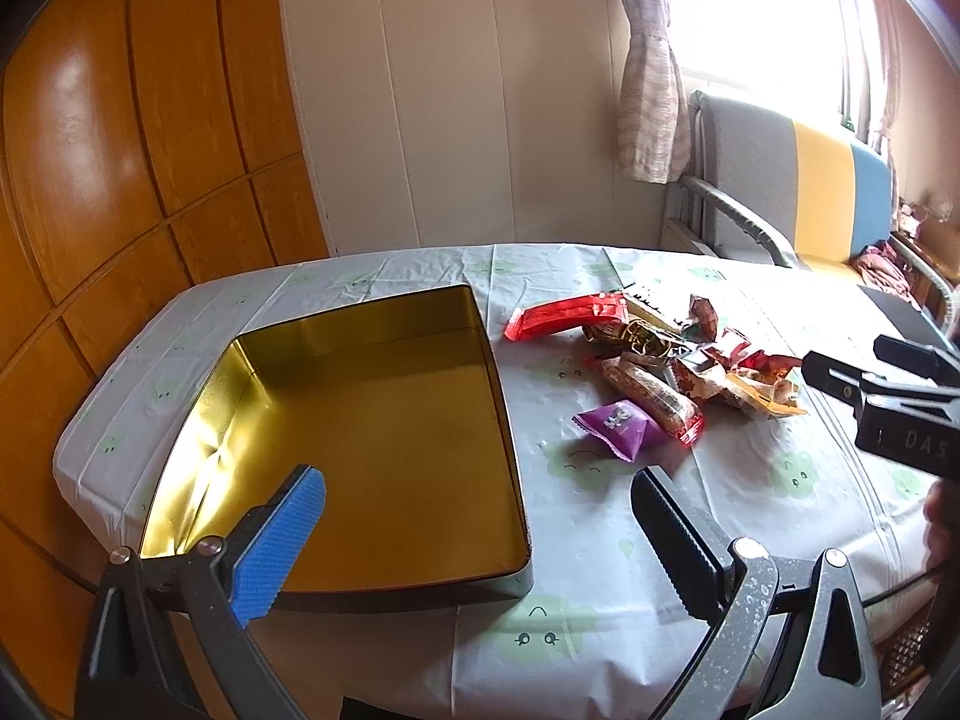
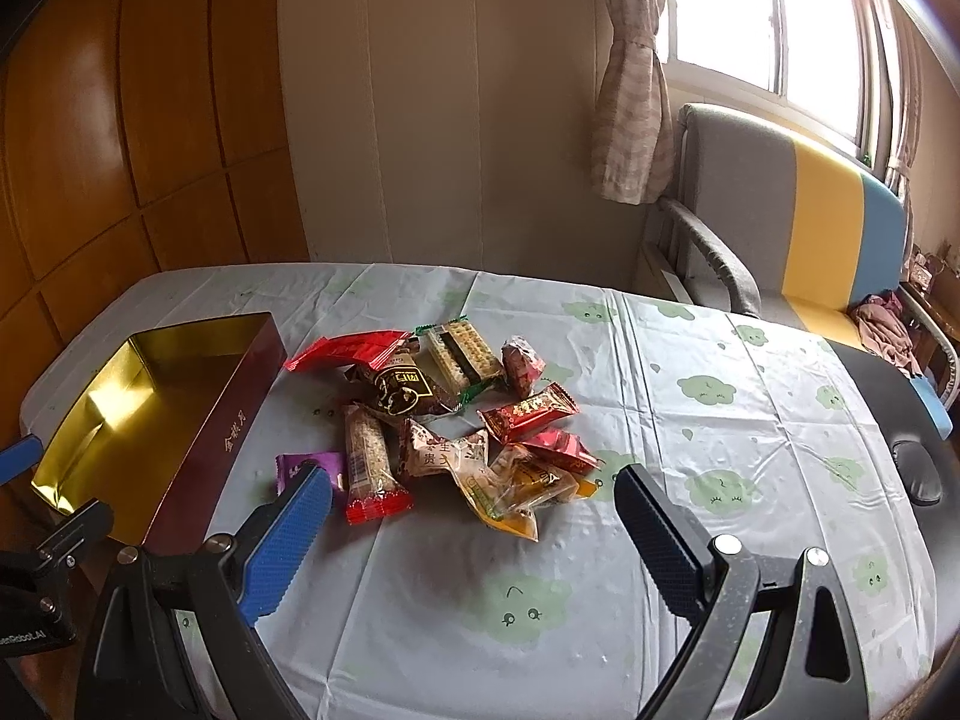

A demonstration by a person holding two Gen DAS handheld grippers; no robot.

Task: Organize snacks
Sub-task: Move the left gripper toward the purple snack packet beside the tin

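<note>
An open tin box with a gold inside (image 1: 360,414) lies on the table's left; it also shows in the right wrist view (image 2: 150,414) with a dark red side. A pile of wrapped snacks (image 1: 678,354) (image 2: 456,414) lies to its right, with a purple packet (image 1: 621,427) (image 2: 300,468) and a red packet (image 1: 564,315) (image 2: 348,349) at its edges. My left gripper (image 1: 480,492) is open and empty above the tin's near right corner. My right gripper (image 2: 474,495) is open and empty, just short of the pile; its body shows in the left wrist view (image 1: 888,396).
The table has a pale cloth with green cloud faces (image 2: 660,432). A grey, yellow and blue sofa chair (image 2: 798,228) stands beyond the far right corner under a window. An orange wooden wall (image 1: 120,180) is on the left. A black chair (image 2: 900,420) is at the right edge.
</note>
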